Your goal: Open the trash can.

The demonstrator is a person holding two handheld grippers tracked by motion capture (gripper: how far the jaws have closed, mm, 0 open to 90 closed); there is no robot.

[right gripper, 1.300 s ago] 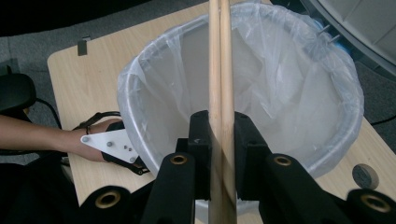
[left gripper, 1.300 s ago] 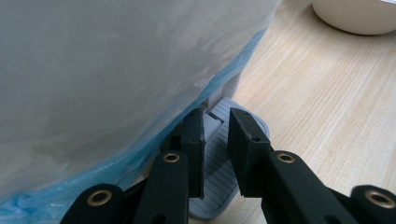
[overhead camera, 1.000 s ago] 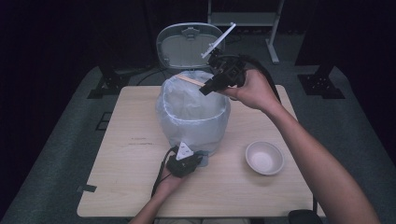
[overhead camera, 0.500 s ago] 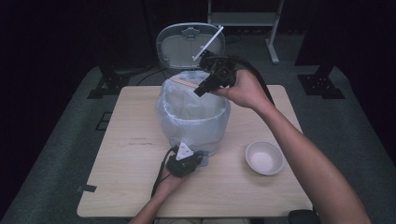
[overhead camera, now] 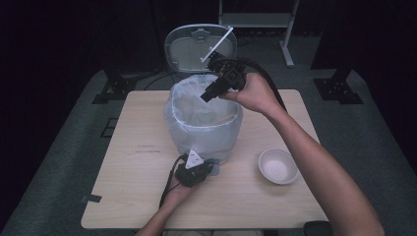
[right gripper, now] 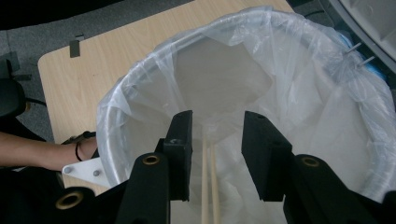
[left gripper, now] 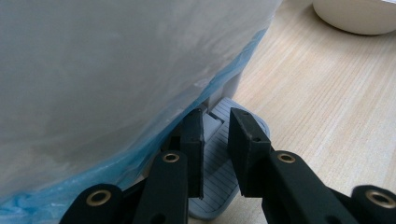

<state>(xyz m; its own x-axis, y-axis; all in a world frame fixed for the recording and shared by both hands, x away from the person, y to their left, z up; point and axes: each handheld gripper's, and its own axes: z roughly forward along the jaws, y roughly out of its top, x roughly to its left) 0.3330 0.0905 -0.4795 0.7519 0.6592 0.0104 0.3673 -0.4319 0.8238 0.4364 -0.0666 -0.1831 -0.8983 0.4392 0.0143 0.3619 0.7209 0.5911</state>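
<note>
The right claw (right gripper: 212,158) is held above the mouth of the lined bin (overhead camera: 204,123), and its jaws have just been opening: they stand spread, with two chopsticks (right gripper: 210,186) seen between them but untouched by the pads. The chopsticks' long axis runs straight away from the claw, down into the bag, so a drop is judged to be in hand. The left claw (left gripper: 215,140) is pressed nearly together, nothing pinched, and rests on the grey pedal (left gripper: 219,186) at the bin's foot, the lid (overhead camera: 196,42) being stood open. One bin, one white bowl (overhead camera: 278,166) and two chopsticks are counted on the bench (overhead camera: 142,147)
</note>
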